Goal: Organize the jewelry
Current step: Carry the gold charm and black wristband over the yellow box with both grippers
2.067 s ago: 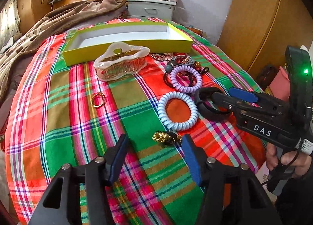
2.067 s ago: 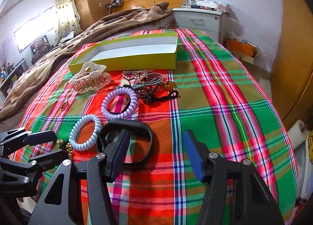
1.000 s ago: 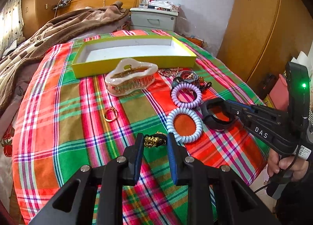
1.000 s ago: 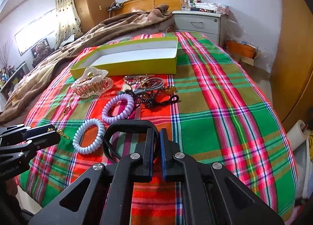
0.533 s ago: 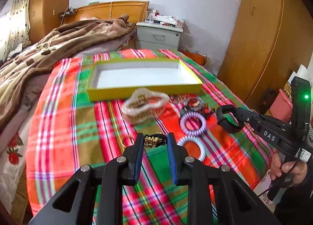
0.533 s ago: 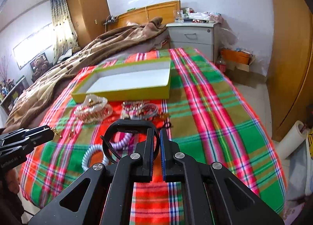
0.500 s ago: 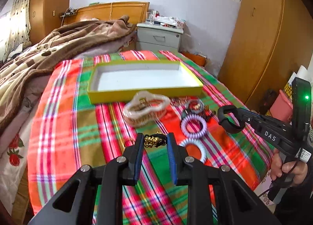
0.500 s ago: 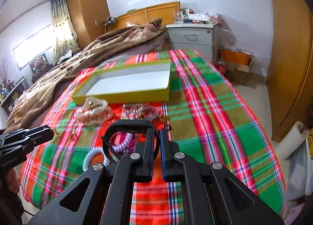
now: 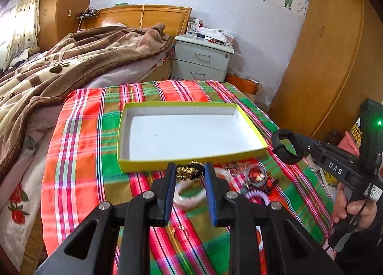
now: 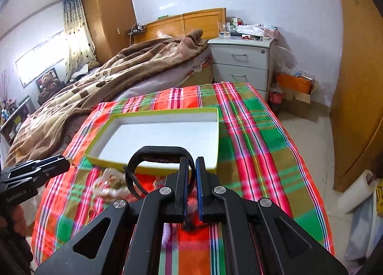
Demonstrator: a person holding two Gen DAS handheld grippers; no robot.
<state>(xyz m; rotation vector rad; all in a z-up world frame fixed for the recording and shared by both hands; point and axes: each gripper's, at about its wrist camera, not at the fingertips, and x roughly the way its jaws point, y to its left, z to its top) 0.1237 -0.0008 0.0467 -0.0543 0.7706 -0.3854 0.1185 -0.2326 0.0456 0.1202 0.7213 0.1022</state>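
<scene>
Both carrying toward the box (image 9: 191,157) at twelve o'clock: left gripper (image 9: 190,174) pinches a gold bracelet (image 9: 189,171), right gripper (image 10: 192,167) clamps a black band (image 10: 153,155); next, release inside.

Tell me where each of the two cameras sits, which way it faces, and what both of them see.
Left wrist: on the left gripper, facing the yellow box and headboard; its jaws pinch a gold charm; the right gripper and hand show.
Right wrist: on the right gripper, facing the yellow box and nightstand; it clamps a black band; the left gripper shows.
Shared: box, plaid cloth, nightstand.
</scene>
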